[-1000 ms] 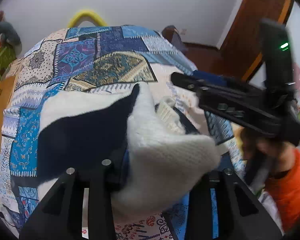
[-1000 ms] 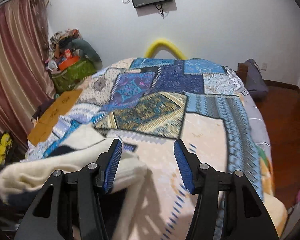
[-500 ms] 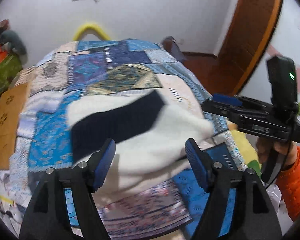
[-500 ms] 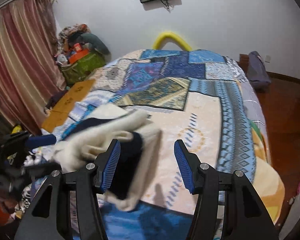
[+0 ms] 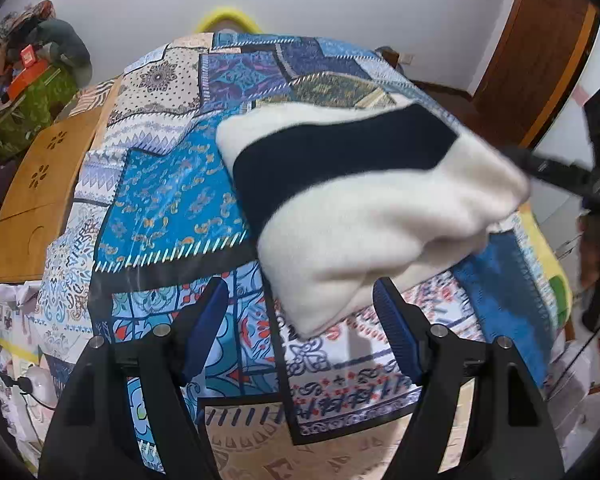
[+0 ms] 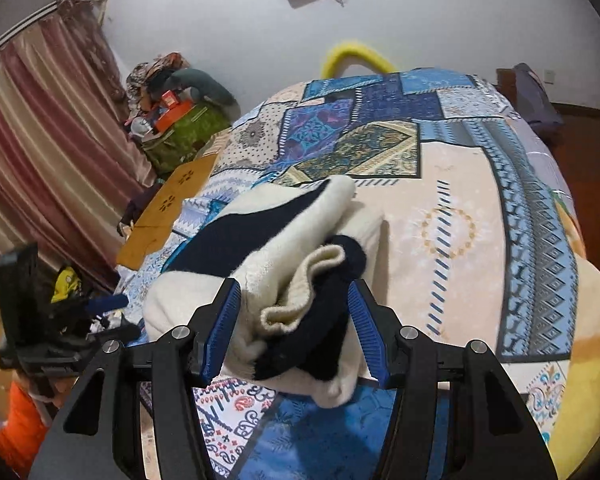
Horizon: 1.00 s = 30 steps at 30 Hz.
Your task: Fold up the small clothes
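Right gripper (image 6: 294, 332) clamped on one end of folded cream-and-navy sweater (image 5: 364, 200), bundle held just above patchwork bed (image 5: 172, 200). Left gripper (image 5: 300, 332) spread wide w/ nothing between pads, jaws just been opening, near sweater's other end.

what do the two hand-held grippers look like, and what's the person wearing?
Both hand-held grippers, left and right, are matte black angular frames with silver pivot screws and ribbed blue finger pads. A black upright block tops the body. No cables visible on them. The person wears an orange sleeve.
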Available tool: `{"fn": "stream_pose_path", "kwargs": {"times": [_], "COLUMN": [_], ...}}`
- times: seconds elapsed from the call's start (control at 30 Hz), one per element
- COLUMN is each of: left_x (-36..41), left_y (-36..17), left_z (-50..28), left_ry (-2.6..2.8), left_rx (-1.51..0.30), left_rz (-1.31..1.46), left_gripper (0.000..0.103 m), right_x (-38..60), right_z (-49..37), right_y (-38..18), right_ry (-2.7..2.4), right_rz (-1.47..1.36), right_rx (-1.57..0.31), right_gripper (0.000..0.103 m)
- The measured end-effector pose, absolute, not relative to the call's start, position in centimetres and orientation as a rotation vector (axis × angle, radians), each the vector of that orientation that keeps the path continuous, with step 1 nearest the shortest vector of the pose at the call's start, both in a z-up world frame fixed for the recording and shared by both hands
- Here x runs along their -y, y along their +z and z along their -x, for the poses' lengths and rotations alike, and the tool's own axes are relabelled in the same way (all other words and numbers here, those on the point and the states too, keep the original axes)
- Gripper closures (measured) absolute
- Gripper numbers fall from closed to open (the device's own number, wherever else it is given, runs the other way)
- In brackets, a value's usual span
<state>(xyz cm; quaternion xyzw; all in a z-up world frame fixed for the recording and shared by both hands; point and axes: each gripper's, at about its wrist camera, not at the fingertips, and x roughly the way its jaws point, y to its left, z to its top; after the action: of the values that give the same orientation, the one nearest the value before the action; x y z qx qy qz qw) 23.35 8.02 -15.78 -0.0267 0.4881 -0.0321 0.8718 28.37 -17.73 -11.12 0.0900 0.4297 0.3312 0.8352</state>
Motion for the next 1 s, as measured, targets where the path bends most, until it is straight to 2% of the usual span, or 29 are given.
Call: {"fn": "stream_pose_path", "kwargs": {"times": [0.13, 0.2, 0.27, 0.4, 0.47, 0.5, 0.57, 0.77, 1.0], "left_x": [-8.1, -7.9, -7.8, -7.9, -8.3, -8.5, -8.8, -9.0, -9.7], "left_y": [-17.0, -17.5, -18.2, -18.9, -19.0, -18.9, -18.7, -18.6, -20.8], "left_z": [-23.3, -23.4, -23.7, -23.5, -23.2, -23.1, -22.9, -22.4, -22.5], "left_ry": [-0.087, -0.095, -0.118, -0.115, -0.121, -0.124, -0.130, -0.119, -0.094], "left_rx": [-1.010, -1.002, -1.023, -1.016, -1.009, -1.006, -1.005, -1.018, -1.068], "left_rz": [0.095, 0.100, 0.113, 0.118, 0.136, 0.144, 0.155, 0.137, 0.172], "left_gripper": [0.030, 0.041, 0.059, 0.067, 0.074, 0.076, 0.081, 0.084, 0.084], "right_x": [18.2, 18.2, 17.6, 16.0, 15.7, 15.6, 15.8, 16.6, 17.4], "right_z": [-27.4, -26.6, -25.9, -25.9, -26.0, -26.1, -25.9, -24.6, -24.1], "right_y": [-9.5, -8.9, -9.0, -11.1, -12.3, -12.7, -12.9, -11.4, -15.8], "right_ry": [0.700, 0.706, 0.723, 0.709, 0.699, 0.698, 0.706, 0.742, 0.710], "right_rz": [-0.187, -0.198, -0.183, -0.123, -0.118, -0.120, -0.137, -0.146, -0.171], "right_rx": [-0.870, -0.832, -0.832, -0.877, -0.889, -0.895, -0.884, -0.847, -0.942], "right_gripper": [0.051, 0.051, 0.051, 0.052, 0.068, 0.071, 0.084, 0.086, 0.086]}}
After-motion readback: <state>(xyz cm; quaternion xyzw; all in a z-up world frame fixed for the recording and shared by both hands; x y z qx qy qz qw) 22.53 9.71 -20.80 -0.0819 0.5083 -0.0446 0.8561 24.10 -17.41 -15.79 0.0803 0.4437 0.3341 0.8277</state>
